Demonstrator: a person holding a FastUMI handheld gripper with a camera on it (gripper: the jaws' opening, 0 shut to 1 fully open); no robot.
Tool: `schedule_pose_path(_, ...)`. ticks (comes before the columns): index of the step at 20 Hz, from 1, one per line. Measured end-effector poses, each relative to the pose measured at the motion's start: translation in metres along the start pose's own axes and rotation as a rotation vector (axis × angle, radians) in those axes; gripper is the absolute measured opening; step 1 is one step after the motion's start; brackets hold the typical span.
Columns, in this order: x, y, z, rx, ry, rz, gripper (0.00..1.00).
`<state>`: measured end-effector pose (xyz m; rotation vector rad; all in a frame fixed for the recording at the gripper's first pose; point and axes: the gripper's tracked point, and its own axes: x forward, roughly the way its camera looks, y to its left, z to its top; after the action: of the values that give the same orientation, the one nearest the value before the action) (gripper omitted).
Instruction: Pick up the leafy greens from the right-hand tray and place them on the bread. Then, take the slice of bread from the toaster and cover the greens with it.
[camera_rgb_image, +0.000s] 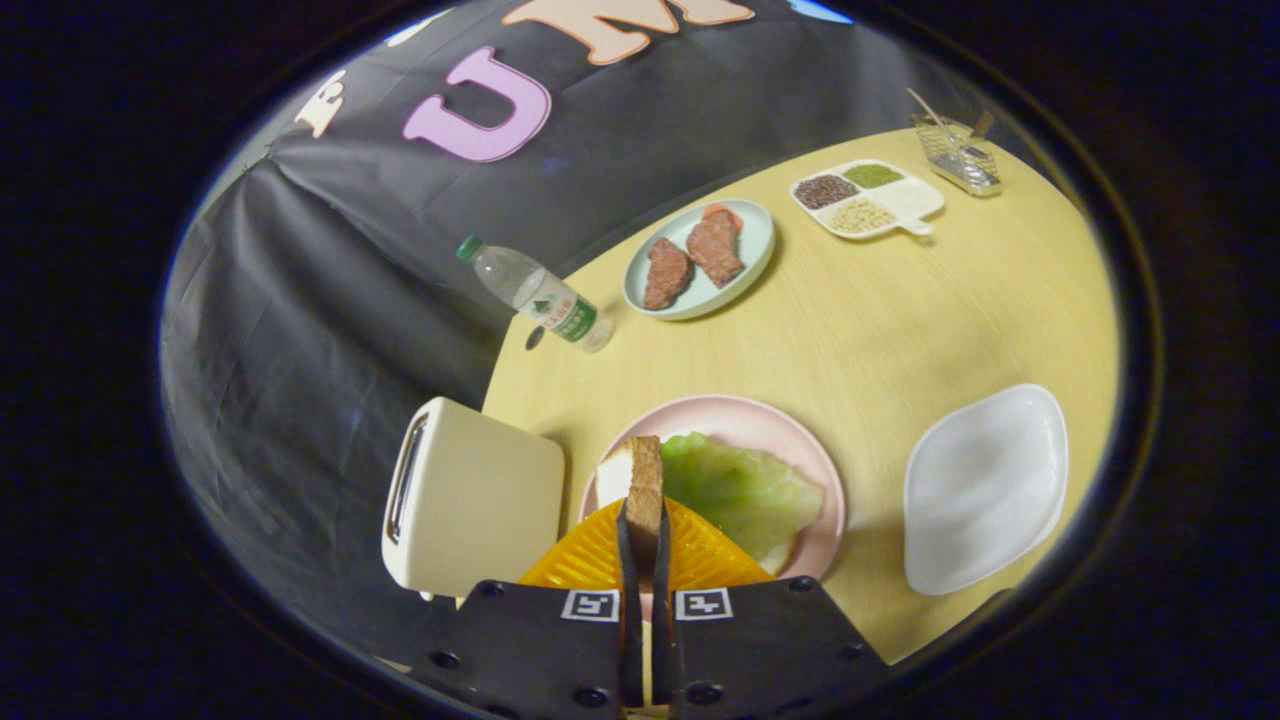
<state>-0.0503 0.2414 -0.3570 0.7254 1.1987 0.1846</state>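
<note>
I have the slice (645, 487) clenched edge-on in my gripper (645, 545), both fingers pressing its faces, so it stands upright like a thin wall rising from the fingertips. It hangs over the near left part of the pink plate (745, 415), where the greens (742, 487) already lie on the bottom bread (612, 475); a pale corner of that bread peeks out to the left of my slice and another at the near right edge of the greens. The toaster (472, 500) sits just left of the plate, its slot looking empty. The white tray (985, 487) to the right is bare.

I judge the covering step is what remains, and the risks are mostly about orientation. The slice is vertical; if I let go like this it could tip either way, landing half off the plate or against the toaster. I would need to roll my wrist so it lies flat, and shift right, since the greens spread further right than where I am holding. Lowering too hard could shove the leaf off the bread. My fingers could also drag the greens when I pull out. The far plate of meat (700, 258), the bottle (535, 295) and the divided dish (868, 197) are well apart from this.
</note>
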Motion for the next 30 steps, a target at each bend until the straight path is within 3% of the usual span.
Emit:
schedule_pose_path(5,-0.001,-0.031,-0.006,-0.067,0.007,-0.088,0.40)
schedule_pose_path(12,-0.035,-0.023,0.013,-0.161,-0.084,-0.090,0.87)
schedule_pose_path(16,-0.073,-0.001,0.053,-0.338,-0.286,-0.119,0.93)
schedule_pose_path(21,-0.136,0.037,0.104,-0.431,-0.573,-0.156,1.00)
schedule_pose_path(25,-0.185,0.051,0.136,-0.560,-0.797,-0.246,1.00)
schedule_pose_path(30,-0.204,0.070,0.136,-0.618,-0.893,-0.274,1.00)
